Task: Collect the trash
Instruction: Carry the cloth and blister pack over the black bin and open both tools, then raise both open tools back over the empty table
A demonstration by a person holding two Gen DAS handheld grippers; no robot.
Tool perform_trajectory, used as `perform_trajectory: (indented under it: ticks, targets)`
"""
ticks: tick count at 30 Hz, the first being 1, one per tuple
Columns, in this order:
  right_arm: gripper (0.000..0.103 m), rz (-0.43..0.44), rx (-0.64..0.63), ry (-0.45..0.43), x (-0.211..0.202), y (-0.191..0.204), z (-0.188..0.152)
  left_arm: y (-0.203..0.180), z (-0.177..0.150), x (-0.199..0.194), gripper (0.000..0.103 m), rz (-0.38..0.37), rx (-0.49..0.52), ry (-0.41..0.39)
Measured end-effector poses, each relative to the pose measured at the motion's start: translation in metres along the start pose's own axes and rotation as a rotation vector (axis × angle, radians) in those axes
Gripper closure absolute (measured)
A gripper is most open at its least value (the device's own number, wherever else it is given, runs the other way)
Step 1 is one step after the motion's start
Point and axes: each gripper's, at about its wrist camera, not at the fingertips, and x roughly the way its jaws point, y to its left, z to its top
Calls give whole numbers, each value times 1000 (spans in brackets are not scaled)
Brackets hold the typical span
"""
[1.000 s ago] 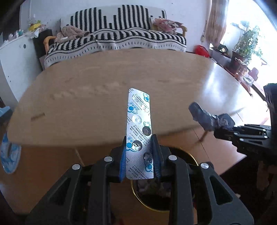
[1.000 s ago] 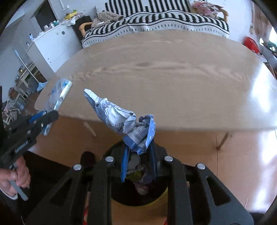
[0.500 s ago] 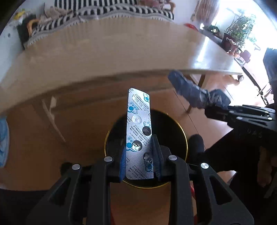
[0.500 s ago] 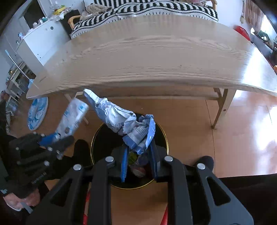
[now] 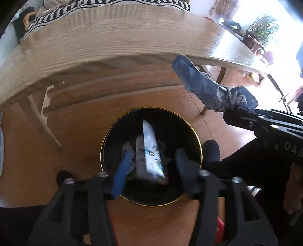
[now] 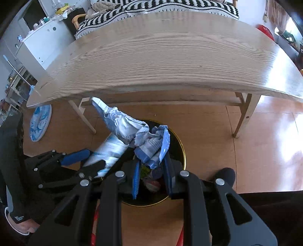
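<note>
A black trash bin with a gold rim (image 5: 106,140) stands on the floor and holds several scraps. My left gripper (image 5: 154,151) hangs right over it and its jaws are opening. The silver blister pack (image 5: 151,153) is blurred and loose between them, clear of both pads, tipped down into the bin. My right gripper (image 6: 151,160) is shut on a crumpled blue and white wrapper (image 6: 130,130) above the bin's rim (image 6: 182,151). The right wrist view shows the left gripper (image 6: 96,157) with the blister pack (image 6: 108,151) sliding out. The left wrist view has the right gripper (image 5: 233,113) holding the wrapper (image 5: 204,89).
A long wooden table (image 6: 161,56) stands just behind the bin, its legs (image 6: 244,115) on the orange floor. The person's dark-socked feet (image 5: 211,151) flank the bin. A round blue object (image 6: 40,123) lies on the floor at left. A striped sofa (image 6: 151,7) is beyond.
My left gripper has sunk from table height to just over the bin, its jaws have parted and the blister pack has slipped out. The right gripper has dipped slightly, still gripping the wrapper.
</note>
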Motion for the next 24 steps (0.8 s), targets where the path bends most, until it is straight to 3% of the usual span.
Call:
perform_trajectory:
  ticks: [13, 15, 19, 24]
  targets:
    - [80, 5, -6, 22, 5, 3, 1, 1, 2, -10, 45, 32, -22, -1]
    - [75, 9, -8, 27, 7, 4, 2, 1, 2, -13, 43, 38, -21, -6]
    - [51, 10, -16, 14, 5, 6, 2, 4, 1, -24, 37, 50, -20, -24]
    - [41, 23, -27, 15, 4, 9, 3, 9, 1, -40, 28, 72, -21, -54]
